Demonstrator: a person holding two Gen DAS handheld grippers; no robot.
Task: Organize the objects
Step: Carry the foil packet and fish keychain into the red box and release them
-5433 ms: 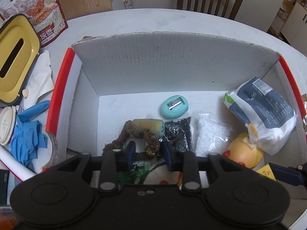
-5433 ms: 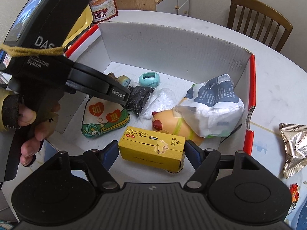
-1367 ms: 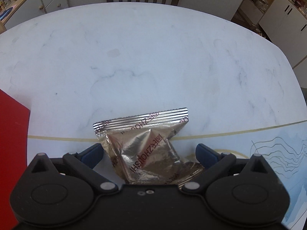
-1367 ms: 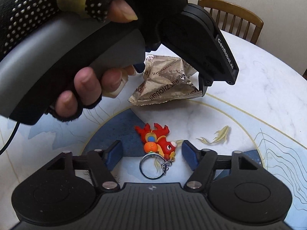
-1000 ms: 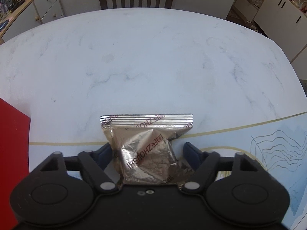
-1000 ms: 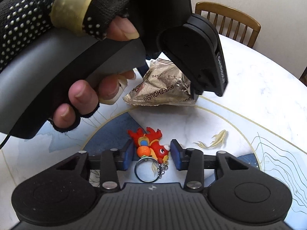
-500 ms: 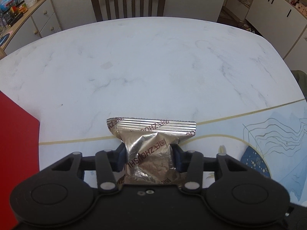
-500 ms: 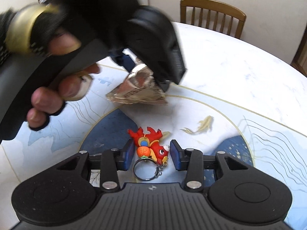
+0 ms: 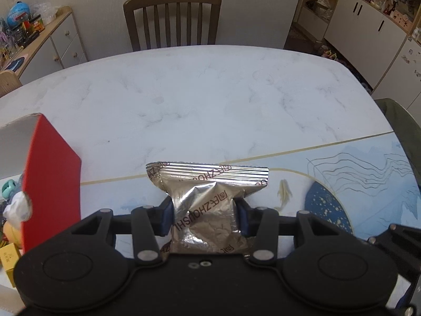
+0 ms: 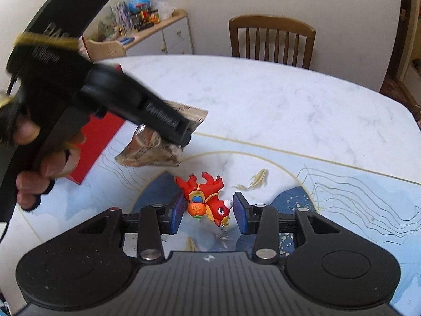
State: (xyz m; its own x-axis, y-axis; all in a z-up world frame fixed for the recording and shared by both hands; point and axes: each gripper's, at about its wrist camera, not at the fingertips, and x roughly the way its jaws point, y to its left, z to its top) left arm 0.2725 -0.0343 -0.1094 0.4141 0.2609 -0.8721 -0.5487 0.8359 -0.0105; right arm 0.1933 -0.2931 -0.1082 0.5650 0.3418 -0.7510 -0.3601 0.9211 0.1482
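The left gripper (image 9: 204, 217) has its jaws pressed against both sides of a crinkled silver foil packet (image 9: 208, 205), which is pinched at its middle and held clear of the table (image 9: 210, 97); in the right wrist view the same packet (image 10: 155, 144) hangs in the air beside the red box. The right gripper (image 10: 208, 212) has its jaws drawn in narrowly around a red toy keychain (image 10: 208, 200), the blue pads (image 10: 177, 212) close on either side of it; whether they actually touch it cannot be told.

The foil packet is flat-sealed with a ribbed crimp along its far edge and dark lettering on its shiny, wrinkled face. The toy is glossy moulded plastic, red with orange and blue patches.

The red box (image 9: 51, 187) stands at the table's left edge, its near corner just beside the left gripper; its smooth red wall rises above the tabletop, and a yellow carton (image 9: 9, 259) and white crumpled wrapping (image 9: 17, 206) show inside. The far half of the table is bare white marble-patterned surface out to its rounded edge. The near half carries a blue and white printed mat (image 10: 350, 194) with a thin gold border line. A wooden slat-back chair (image 9: 172, 21) stands at the far edge.
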